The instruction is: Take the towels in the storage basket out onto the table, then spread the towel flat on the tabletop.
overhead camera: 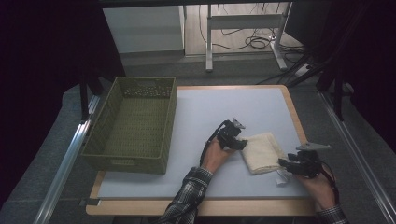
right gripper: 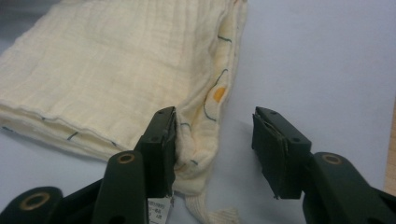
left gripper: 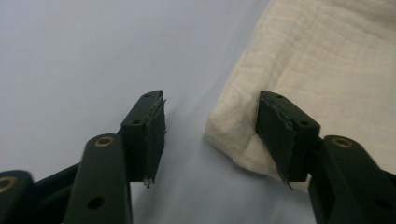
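A folded cream cloth (overhead camera: 262, 151) lies on the pale blue table mat (overhead camera: 224, 116), right of centre. My left gripper (overhead camera: 239, 143) is at the cloth's left edge, open; in the left gripper view the cloth's corner (left gripper: 243, 140) sits between the two jaws, close to the right one. My right gripper (overhead camera: 283, 163) is at the cloth's near right corner, open; in the right gripper view its left jaw rests against the folded edge (right gripper: 201, 140), which has a yellow and green print. A small white label (right gripper: 159, 210) hangs below that jaw.
An empty green woven basket (overhead camera: 133, 123) stands on the left side of the table. The table's wooden rim (overhead camera: 294, 112) runs along the right. Metal rails flank the table, and a desk frame with cables stands beyond.
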